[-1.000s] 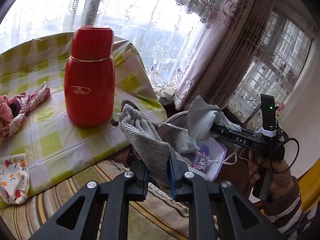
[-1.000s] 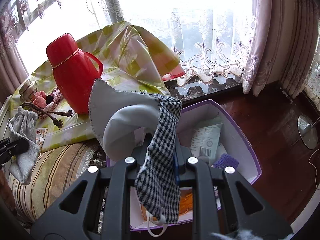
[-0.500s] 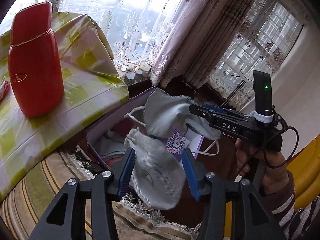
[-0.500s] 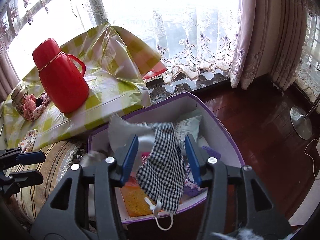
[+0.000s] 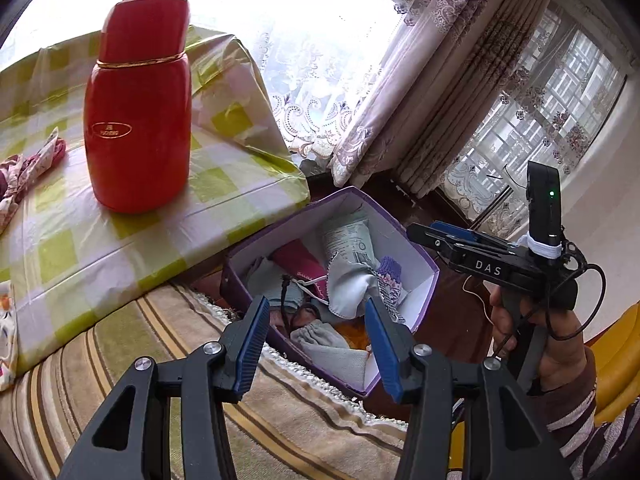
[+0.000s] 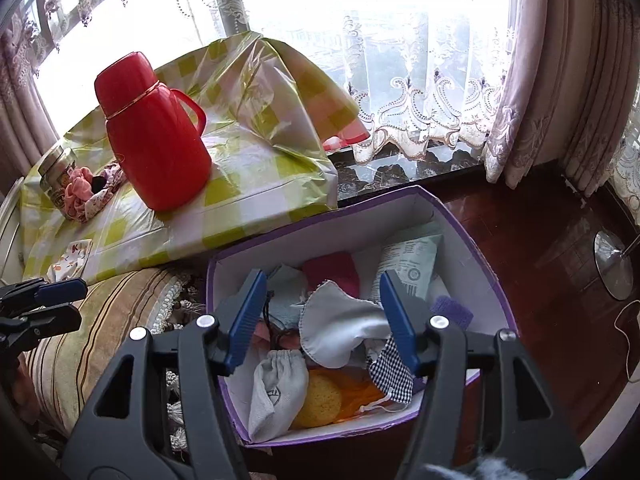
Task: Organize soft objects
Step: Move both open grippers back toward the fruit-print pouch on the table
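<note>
An open purple box (image 5: pixel 424 280) (image 6: pixel 320 232) stands on the floor beside the table and holds several soft items. A grey drawstring pouch (image 5: pixel 320 338) (image 6: pixel 276 384) lies at its near end. A pale grey mask (image 5: pixel 352 288) (image 6: pixel 336 328) rests in the middle, with a black-and-white checked mask (image 6: pixel 390 372) on the box's right side. My left gripper (image 5: pixel 316 308) (image 6: pixel 78 300) hangs open above the box, nothing between its pads. My right gripper (image 6: pixel 322 280) (image 5: pixel 420 232) hovers over the box too; its jaws are opening and hold nothing.
A red thermos (image 5: pixel 138 120) (image 6: pixel 156 144) stands on the table's green-checked cloth (image 5: pixel 60 248). Pink scrunchies (image 6: pixel 78 196), a jar (image 6: pixel 54 168) and a floral cloth (image 6: pixel 74 256) lie farther left. A striped cushion (image 5: pixel 100 360) borders the box. A lamp base (image 6: pixel 614 264) sits on the wooden floor.
Both grippers opened over the box. The grey pouch left the left gripper and the two masks left the right one; all three now lie in the box.
</note>
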Demonstrator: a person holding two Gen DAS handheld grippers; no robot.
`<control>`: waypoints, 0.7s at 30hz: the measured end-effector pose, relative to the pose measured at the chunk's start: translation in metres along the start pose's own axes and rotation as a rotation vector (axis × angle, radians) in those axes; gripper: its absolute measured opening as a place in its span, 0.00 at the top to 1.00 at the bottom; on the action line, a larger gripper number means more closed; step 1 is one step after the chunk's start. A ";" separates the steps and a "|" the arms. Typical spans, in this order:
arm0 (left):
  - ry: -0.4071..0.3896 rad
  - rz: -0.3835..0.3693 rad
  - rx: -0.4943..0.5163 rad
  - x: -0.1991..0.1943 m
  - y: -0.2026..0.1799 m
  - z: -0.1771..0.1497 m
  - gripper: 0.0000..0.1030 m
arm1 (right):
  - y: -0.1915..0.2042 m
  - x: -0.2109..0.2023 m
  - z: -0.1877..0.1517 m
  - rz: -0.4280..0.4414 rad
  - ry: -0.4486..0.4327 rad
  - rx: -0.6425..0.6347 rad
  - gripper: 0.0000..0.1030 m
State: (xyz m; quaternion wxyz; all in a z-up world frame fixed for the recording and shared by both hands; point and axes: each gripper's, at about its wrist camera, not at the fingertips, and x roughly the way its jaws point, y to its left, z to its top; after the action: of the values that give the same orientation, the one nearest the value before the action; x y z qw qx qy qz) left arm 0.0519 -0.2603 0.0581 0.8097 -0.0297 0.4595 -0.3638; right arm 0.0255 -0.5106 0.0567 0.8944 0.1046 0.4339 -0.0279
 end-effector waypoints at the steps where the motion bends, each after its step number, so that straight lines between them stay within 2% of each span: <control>1: -0.005 0.007 -0.012 -0.003 0.005 -0.002 0.51 | 0.006 0.001 0.000 0.007 0.003 -0.013 0.39; 15: -0.092 0.113 -0.192 -0.060 0.088 -0.032 0.51 | 0.108 0.014 0.001 0.118 0.063 -0.209 0.35; 21: -0.141 0.209 -0.310 -0.095 0.141 -0.052 0.51 | 0.145 0.020 0.002 0.154 0.093 -0.285 0.32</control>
State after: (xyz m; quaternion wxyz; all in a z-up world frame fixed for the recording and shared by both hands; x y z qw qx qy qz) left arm 0.0619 -0.0835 0.0431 0.8589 -0.1316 0.4527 -0.1999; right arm 0.0600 -0.3690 0.0654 0.8786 0.0110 0.4651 0.1075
